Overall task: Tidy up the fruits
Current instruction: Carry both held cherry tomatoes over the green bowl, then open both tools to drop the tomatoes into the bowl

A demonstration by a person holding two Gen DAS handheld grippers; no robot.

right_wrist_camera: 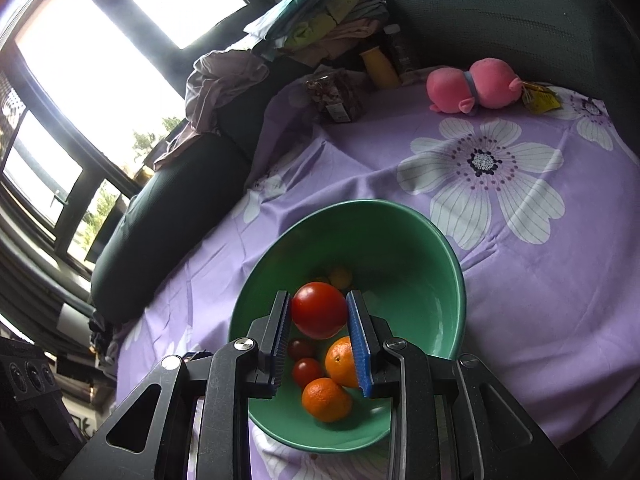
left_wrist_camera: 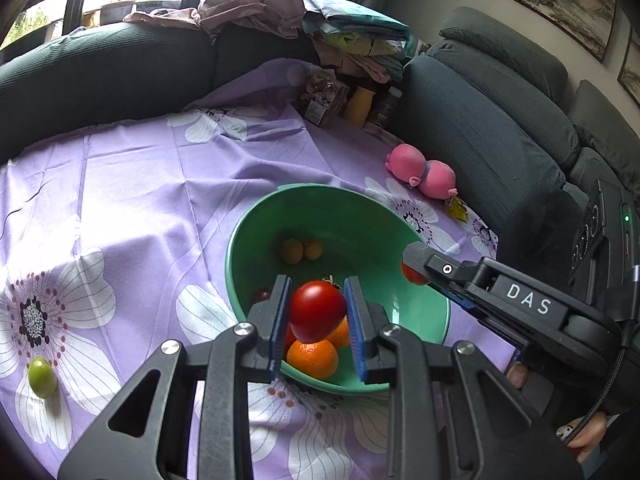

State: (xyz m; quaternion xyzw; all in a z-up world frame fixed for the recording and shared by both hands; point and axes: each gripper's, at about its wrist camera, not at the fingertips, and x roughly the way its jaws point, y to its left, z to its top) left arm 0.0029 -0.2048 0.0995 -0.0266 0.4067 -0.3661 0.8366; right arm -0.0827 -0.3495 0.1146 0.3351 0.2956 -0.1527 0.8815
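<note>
Blue-padded fingers [left_wrist_camera: 282, 320] of your left gripper [left_wrist_camera: 317, 320] pinch a red tomato [left_wrist_camera: 317, 311] above the near side of the green bowl [left_wrist_camera: 256, 224], and your right gripper [right_wrist_camera: 319, 322] pinches a second red tomato [right_wrist_camera: 319, 311] over the same bowl — each is squeezed from both sides. Below them sit two oranges [right_wrist_camera: 327, 399], small dark-red tomatoes [right_wrist_camera: 306, 371] and a pair of yellowish fruits [left_wrist_camera: 292, 251]. To release well, lower each tomato close to the pile before you spread the fingers, one hand at a time, so nothing bounces out. Your left tomato is slightly oval, its long axis tilting down toward you; a green fruit [left_wrist_camera: 41, 377] waits on the purple tablecloth [left_wrist_camera: 140, 184] covering the table.
</note>
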